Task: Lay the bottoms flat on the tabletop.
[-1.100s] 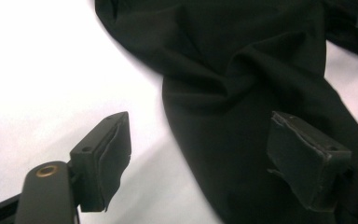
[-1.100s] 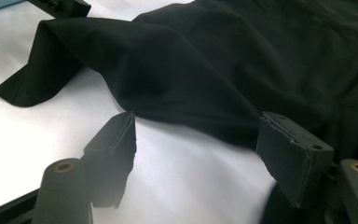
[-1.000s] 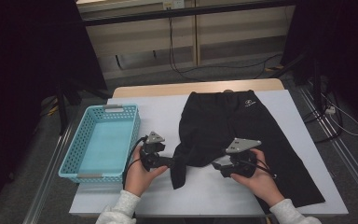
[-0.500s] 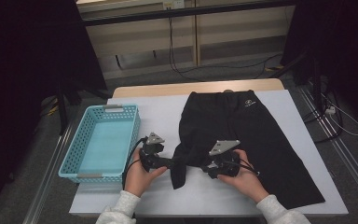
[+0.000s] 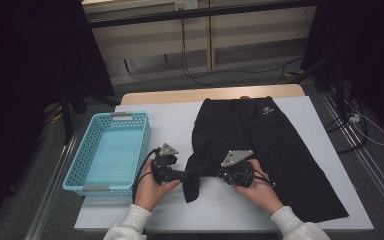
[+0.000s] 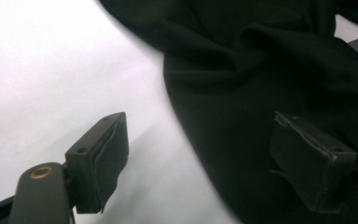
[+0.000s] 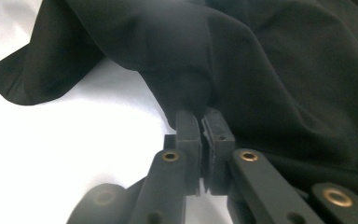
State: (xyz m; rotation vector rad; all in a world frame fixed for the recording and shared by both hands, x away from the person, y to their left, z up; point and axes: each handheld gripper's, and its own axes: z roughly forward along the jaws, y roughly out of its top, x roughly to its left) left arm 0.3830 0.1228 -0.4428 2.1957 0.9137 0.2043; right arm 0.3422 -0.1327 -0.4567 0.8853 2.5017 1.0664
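So there's a black fabric garment (image 5: 265, 150), looks like shorts or trousers, spread out flat on the white table top (image 5: 325, 125), taking up most of its right half. The near-left corner of the cloth is folded over and bunched up, and that's right where both tools meet.

The right gripper (image 5: 215, 173) has just been closing, and in the right gripper view (image 7: 204, 122) the two pads are pinched tight together with a fold of the black fabric caught between them, the cloth rising up in a little peak from the tips.

The left gripper (image 5: 182, 175) is a different story: the left gripper view (image 6: 214, 158) shows the jaws spread wide apart, one pad over bare white table and the other over the dark fabric, with the edge of the garment running between them. Nothing is pinched there.

Off to the left sits a light blue plastic mesh basket (image 5: 80, 162), just beside the person's left hand (image 5: 152, 187).
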